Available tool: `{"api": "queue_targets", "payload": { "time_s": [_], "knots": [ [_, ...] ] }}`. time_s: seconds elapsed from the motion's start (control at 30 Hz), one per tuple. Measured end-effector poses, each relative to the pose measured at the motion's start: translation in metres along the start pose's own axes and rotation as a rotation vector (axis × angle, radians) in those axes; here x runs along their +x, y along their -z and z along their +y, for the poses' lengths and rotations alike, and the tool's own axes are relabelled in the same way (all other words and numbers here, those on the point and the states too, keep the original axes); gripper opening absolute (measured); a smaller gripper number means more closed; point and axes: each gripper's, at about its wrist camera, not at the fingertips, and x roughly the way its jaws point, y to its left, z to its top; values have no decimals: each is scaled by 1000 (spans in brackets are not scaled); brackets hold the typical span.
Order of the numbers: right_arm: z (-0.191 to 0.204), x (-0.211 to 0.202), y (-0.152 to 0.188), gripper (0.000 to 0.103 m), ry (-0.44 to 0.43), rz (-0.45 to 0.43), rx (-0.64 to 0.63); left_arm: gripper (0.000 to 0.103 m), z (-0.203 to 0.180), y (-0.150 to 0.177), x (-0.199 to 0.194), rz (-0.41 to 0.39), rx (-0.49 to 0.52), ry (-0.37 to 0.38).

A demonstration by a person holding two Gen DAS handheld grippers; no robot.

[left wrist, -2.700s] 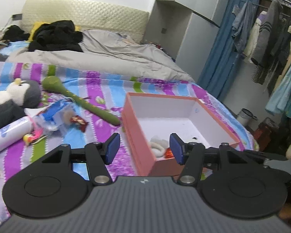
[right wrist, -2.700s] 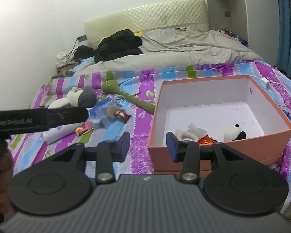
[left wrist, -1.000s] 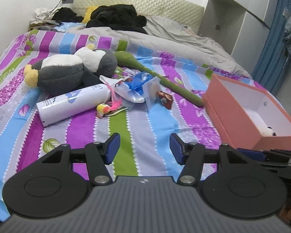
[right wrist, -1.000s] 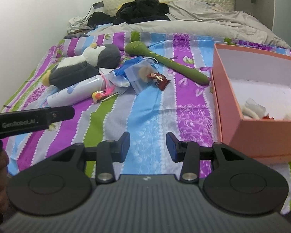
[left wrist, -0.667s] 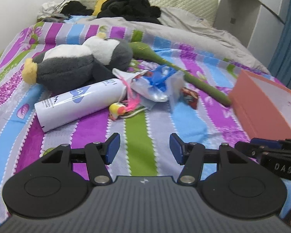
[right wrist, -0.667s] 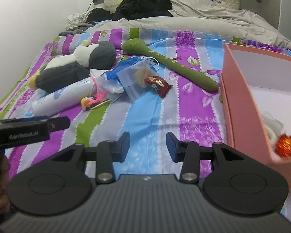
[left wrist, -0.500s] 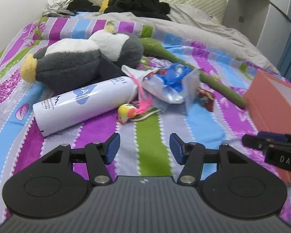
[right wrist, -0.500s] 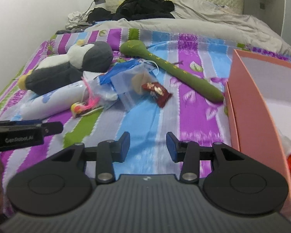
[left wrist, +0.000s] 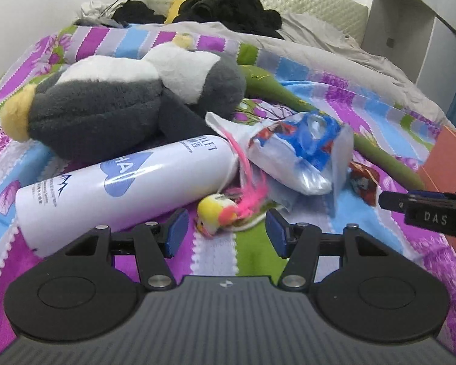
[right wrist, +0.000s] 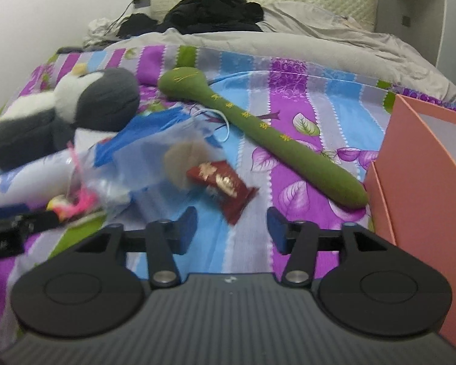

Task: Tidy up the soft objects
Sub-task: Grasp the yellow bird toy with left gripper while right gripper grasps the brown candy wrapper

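1. The left gripper (left wrist: pixel 225 232) hovered wide apart, empty, just near of a small yellow-and-pink toy (left wrist: pixel 220 214) on the bed (left wrist: pixel 252 252).
2. The right gripper (right wrist: pixel 231 228) was likewise wide and empty, near a red wrapper (right wrist: pixel 225 187).
3. The plush penguin (left wrist: pixel 121 100) lay far left; the pink box (right wrist: pixel 425 167) stood right.

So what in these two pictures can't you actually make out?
- Inside of the pink box: cut off by the right edge in both views, so its contents are unseen.
- White bottle: its small print is too small to read; in the right wrist view it is blurred.
- Red wrapper: motion blur hides its lettering.
- Plastic bag: crumpled, contents unclear.
- Penguin plush: its underside is hidden against the bedspread.
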Motion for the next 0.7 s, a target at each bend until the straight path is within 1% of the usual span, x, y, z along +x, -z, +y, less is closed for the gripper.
{"api": "queue_targets", "payload": {
  "time_s": [0.07, 0.2, 0.37, 0.43, 0.47, 0.5, 0.57, 0.7],
  "knots": [
    [-1, 9, -5, 56, -13, -10, 8, 62, 1, -2, 6, 11, -2, -2],
    [0, 29, -10, 56, 8, 5, 8, 62, 3, -3, 18, 20, -16, -7],
    [-5, 52, -9, 56, -24, 42, 76, 60, 5, 2, 32, 44, -40, 13],
    [-5, 57, -7, 57, -26, 39, 94, 50, 5, 2, 37, 45, -48, 7],
    [-5, 58, -6, 57, -27, 36, 94, 48, 3, 2, 38, 43, -37, -6],
    [-4, 59, -5, 58, -30, 32, 93, 43, 2, 2, 39, 38, -25, -15],
    [-4, 58, -5, 54, -29, 27, 87, 42, 2, 1, 40, 34, -18, -14],
    [-4, 55, -5, 44, -26, 24, 66, 41, 5, 1, 36, 25, -43, -18]
  ]
}}
